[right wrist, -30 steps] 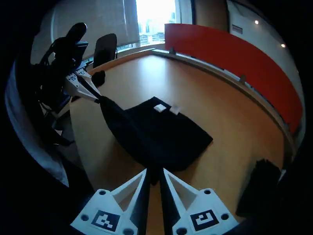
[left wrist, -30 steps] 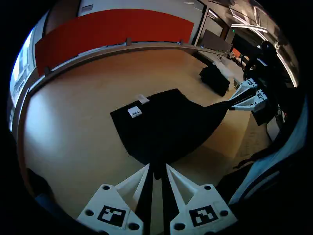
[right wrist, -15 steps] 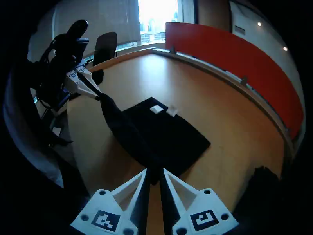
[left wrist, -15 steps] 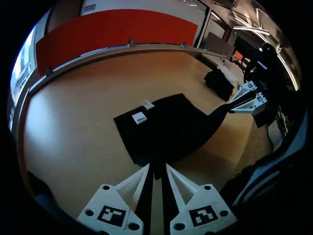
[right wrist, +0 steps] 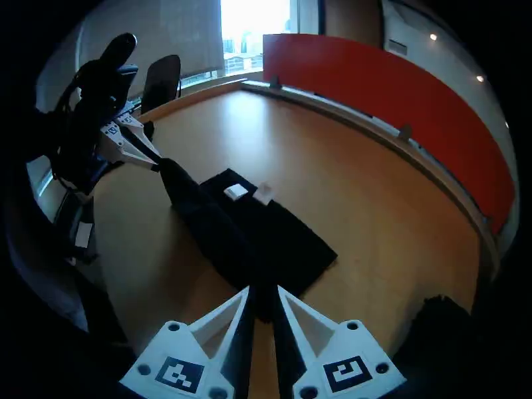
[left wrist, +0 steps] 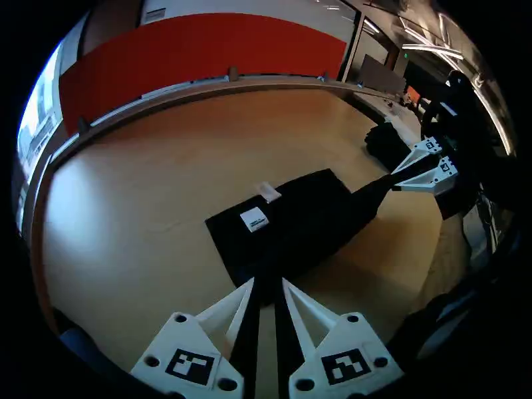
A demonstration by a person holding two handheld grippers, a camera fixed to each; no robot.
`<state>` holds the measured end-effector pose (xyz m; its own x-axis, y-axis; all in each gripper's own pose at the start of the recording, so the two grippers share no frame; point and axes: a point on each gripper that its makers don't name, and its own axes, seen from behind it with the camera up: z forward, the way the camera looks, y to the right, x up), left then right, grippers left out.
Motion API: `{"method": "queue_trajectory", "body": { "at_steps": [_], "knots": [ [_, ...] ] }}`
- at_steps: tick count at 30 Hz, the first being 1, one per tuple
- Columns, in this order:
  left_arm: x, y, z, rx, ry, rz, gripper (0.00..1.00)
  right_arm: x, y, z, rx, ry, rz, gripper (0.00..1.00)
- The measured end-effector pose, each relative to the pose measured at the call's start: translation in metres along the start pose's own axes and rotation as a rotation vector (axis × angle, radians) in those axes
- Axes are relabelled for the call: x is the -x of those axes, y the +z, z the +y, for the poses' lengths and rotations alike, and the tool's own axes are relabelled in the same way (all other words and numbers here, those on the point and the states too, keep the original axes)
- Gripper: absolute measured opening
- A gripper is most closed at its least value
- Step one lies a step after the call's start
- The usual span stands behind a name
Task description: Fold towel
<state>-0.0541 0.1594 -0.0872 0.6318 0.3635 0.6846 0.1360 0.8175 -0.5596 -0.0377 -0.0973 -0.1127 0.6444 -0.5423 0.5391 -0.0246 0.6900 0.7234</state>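
A black towel [left wrist: 299, 223] with white labels [left wrist: 254, 218] lies partly flat on the wooden table [left wrist: 146, 199]. Its near edge is lifted and stretched between both grippers. My left gripper [left wrist: 268, 287] is shut on one corner at the bottom of the left gripper view. My right gripper [left wrist: 394, 179] shows farther off, pinching the other corner. In the right gripper view the towel [right wrist: 266, 233] runs from my right gripper [right wrist: 264, 294] up to the left gripper [right wrist: 157, 163], which a person's dark-sleeved hand holds.
A red partition [left wrist: 199, 50] runs along the table's far edge. A dark cloth bundle [left wrist: 387, 143] sits on the table to the right, also low right as the bundle [right wrist: 439, 326]. An office chair [right wrist: 159, 83] stands by the bright window [right wrist: 256, 30].
Both grippers kept their hold and carried the lifted edge over the towel. The flat part looks narrower now, and the held edge sits closer to the labelled edge.
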Motion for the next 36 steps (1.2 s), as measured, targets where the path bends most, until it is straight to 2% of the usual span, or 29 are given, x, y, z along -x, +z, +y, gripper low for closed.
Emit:
{"method": "queue_trajectory", "body": {
  "at_steps": [5,23,36],
  "knots": [
    [-0.003,0.011,-0.007,-0.009,-0.027,-0.009,0.13,-0.001,0.01,0.009,-0.007,0.016,-0.007,0.16],
    [-0.002,0.043,-0.023,-0.026,-0.014,-0.032,0.13,0.001,0.036,0.025,-0.009,0.03,-0.043,0.16],
    [0.005,0.07,-0.037,-0.043,-0.029,-0.046,0.13,0.011,0.06,0.032,-0.004,0.091,-0.056,0.16]
  ]
}}
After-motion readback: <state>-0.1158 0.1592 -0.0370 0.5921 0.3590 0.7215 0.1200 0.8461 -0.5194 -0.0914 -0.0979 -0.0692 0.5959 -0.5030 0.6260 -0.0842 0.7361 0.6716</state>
